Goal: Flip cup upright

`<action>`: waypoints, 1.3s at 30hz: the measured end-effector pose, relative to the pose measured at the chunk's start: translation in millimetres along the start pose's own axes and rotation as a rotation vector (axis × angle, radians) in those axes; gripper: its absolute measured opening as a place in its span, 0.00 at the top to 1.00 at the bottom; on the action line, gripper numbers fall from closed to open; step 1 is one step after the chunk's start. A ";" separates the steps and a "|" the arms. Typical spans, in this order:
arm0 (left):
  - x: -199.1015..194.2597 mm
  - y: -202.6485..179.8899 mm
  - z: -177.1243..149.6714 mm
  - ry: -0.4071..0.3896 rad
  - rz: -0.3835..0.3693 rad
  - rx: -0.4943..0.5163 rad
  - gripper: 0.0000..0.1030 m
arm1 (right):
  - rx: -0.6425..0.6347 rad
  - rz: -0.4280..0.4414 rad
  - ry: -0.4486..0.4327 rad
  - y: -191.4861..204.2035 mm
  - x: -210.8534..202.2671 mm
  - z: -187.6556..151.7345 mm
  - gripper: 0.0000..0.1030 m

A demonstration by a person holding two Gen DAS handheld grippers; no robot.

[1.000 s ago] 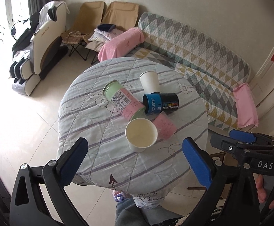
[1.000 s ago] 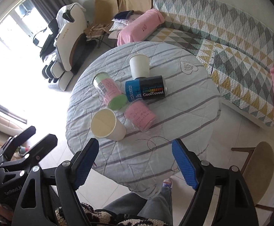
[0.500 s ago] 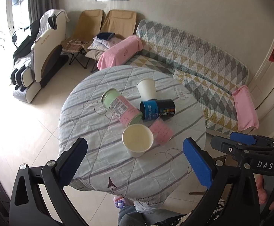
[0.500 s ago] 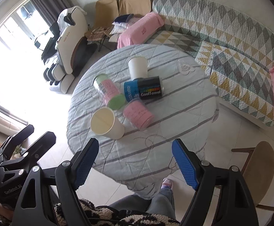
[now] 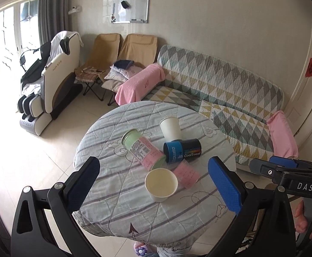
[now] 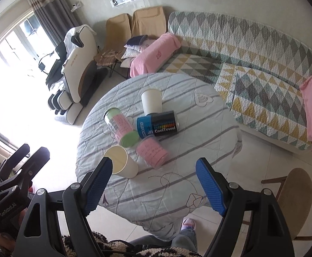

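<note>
- The left claw (image 5: pixel 153 184) hangs wide and empty above the near edge of the round counter with a striped quilted cloth (image 5: pixel 113 212), low in the left wrist frame.
- The right claw (image 6: pixel 153 184) is likewise spread wide with nothing between its blue pads, low in its own frame; "DAS" is printed on its body as seen at the right of the left wrist view.
- The cream paper cup lying on its side (image 5: pixel 161 184) sits just above the left claw, frame centre, mouth turned toward the camera, beside a pink cylindrical canister (image 5: pixel 187 174).
- It is probably light, thin-walled and easily crushed; a gentle pinch across the wall near the stiffer rolled rim looks best.
- Further up lie a pink-and-green labelled tube (image 5: pixel 143 151) and a black-and-blue can reading "CoolTowel" (image 5: pixel 182 151).
- Beyond those stands a white paper cup (image 5: pixel 170 127), apparently mouth-down.
</note>
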State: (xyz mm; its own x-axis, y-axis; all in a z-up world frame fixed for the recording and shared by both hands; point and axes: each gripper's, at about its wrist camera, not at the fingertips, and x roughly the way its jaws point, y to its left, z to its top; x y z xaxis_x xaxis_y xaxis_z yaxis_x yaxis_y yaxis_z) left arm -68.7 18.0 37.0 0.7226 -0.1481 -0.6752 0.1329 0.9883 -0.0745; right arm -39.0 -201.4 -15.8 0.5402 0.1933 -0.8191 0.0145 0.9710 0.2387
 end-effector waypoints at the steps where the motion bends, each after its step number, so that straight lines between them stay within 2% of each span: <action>1: 0.0 0.9 1.2 -0.006 0.001 0.000 0.02 | -0.002 -0.001 -0.003 0.3 -0.4 0.6 0.21; 19: -6.1 1.5 9.6 -0.070 0.013 0.012 0.05 | -0.038 0.001 -0.047 1.8 -7.2 3.6 0.21; 39: -5.7 0.7 12.9 -0.072 0.020 0.017 0.05 | -0.027 0.003 -0.048 -1.1 -9.4 8.4 0.21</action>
State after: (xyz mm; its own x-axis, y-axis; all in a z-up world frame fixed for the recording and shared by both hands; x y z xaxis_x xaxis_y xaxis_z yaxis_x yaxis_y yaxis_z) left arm -64.0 19.1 50.2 0.7718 -0.1315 -0.6222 0.1293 0.9904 -0.0490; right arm -37.0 -205.5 -4.0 0.5797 0.1903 -0.7923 -0.0098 0.9739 0.2268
